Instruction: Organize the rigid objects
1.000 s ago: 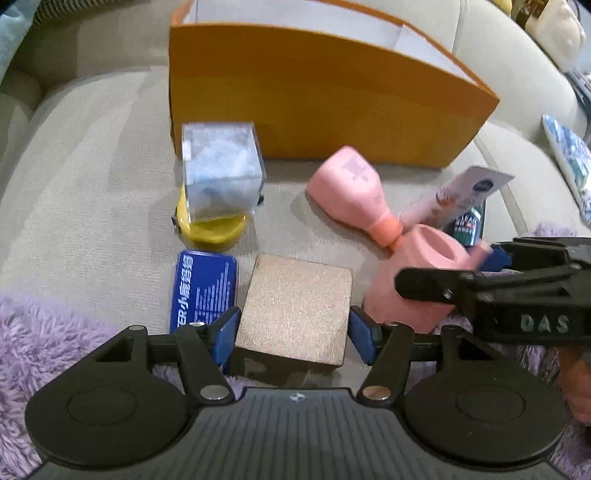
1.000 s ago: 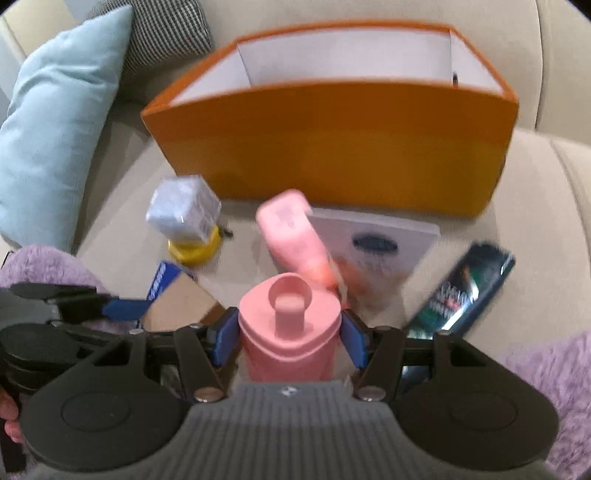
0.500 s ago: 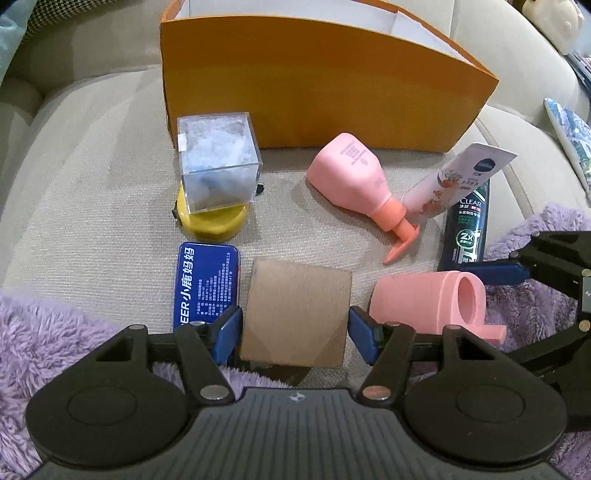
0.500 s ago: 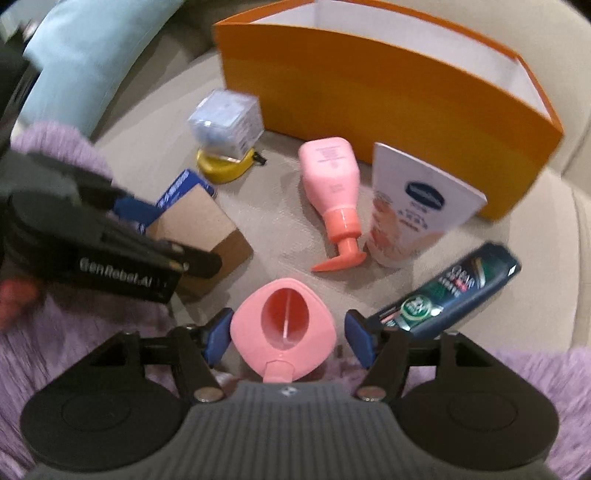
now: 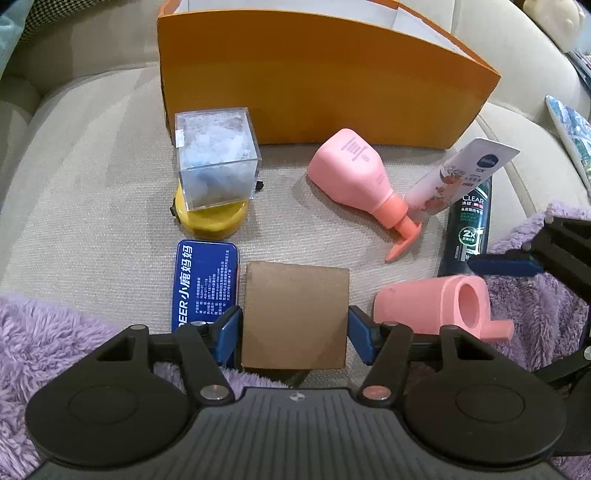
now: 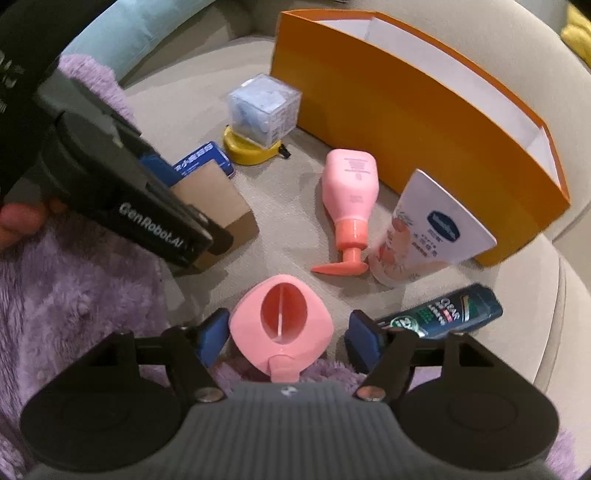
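A brown cardboard box sits between the fingers of my left gripper, which is shut on it; the box rests on the sofa seat. A pink cup-shaped holder lies on its side between the jaws of my right gripper, with gaps on both sides, so the gripper is open. The holder also shows in the left wrist view. Behind stand an orange bin, a clear cube on a yellow base, a blue tin and a pink pump bottle.
A white lotion tube and a dark Clear bottle lie at the right. A purple fluffy blanket covers the near seat edge. A light blue cushion lies at the back left. The bin is open-topped.
My right gripper set the pink holder down on its side and opened off it, swinging right. My left gripper lowered the cardboard box onto the seat, still gripping it.
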{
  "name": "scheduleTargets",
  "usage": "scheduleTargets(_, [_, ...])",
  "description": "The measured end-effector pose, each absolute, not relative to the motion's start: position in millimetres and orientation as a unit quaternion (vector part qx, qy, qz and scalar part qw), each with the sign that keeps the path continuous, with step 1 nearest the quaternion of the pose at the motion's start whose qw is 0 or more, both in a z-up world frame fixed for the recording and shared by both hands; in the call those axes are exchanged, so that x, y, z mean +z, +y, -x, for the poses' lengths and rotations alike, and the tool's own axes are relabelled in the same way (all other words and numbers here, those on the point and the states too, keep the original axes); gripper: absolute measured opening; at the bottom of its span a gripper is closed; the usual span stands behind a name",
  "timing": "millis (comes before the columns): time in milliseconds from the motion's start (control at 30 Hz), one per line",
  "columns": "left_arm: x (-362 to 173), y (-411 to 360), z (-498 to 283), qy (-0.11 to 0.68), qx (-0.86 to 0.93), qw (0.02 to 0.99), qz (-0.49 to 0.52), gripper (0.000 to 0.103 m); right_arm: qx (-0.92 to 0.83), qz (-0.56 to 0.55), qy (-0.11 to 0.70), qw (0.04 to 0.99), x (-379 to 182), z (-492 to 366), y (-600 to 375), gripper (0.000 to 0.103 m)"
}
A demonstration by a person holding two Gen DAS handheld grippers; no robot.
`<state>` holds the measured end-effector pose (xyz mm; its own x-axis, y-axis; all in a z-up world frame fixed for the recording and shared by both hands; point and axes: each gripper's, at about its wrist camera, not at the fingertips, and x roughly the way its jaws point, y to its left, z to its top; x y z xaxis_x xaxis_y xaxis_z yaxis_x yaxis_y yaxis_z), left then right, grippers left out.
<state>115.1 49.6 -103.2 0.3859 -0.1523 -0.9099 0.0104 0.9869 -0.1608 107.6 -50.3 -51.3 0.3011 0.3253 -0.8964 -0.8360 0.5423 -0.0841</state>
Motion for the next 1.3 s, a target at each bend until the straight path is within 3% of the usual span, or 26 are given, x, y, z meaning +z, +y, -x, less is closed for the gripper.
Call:
scheduleTargets(367, [-102, 48, -114, 0.551, -0.051, 0.831, 0.065, 0.07, 0.439, 0.357, 0.408, 0.716, -43, -97, -42, 0.072])
scheduleTargets(433, [-101, 48, -113, 0.55, -0.056, 0.83, 0.067, 0.07, 0.451, 0.365, 0.411, 0.703, -46, -95, -41, 0.067])
scheduleTargets(467, [-101, 47, -113, 0.55, -0.058, 0.83, 0.067, 0.07, 0.457, 0.361, 0.413, 0.7, -46, -95, -42, 0.06])
scheduleTargets(767, [-89, 58, -106, 0.522, -0.065, 0.843, 0.109, 0.069, 0.435, 0.276, 0.441, 0.735, -33, -112, -51, 0.059])
scheduleTargets(1067, [-27, 83, -96, 0.462, -0.077, 0.868, 0.164, 0.069, 0.45, 0.211, 0.408, 0.766, 30, -135, -63, 0.059])
scheduleTargets(1300, [39, 86, -133, 0.425, -0.11, 0.892, 0.109, 0.069, 0.459, 0.207, 0.349, 0.79, 90, -171, -65, 0.059])
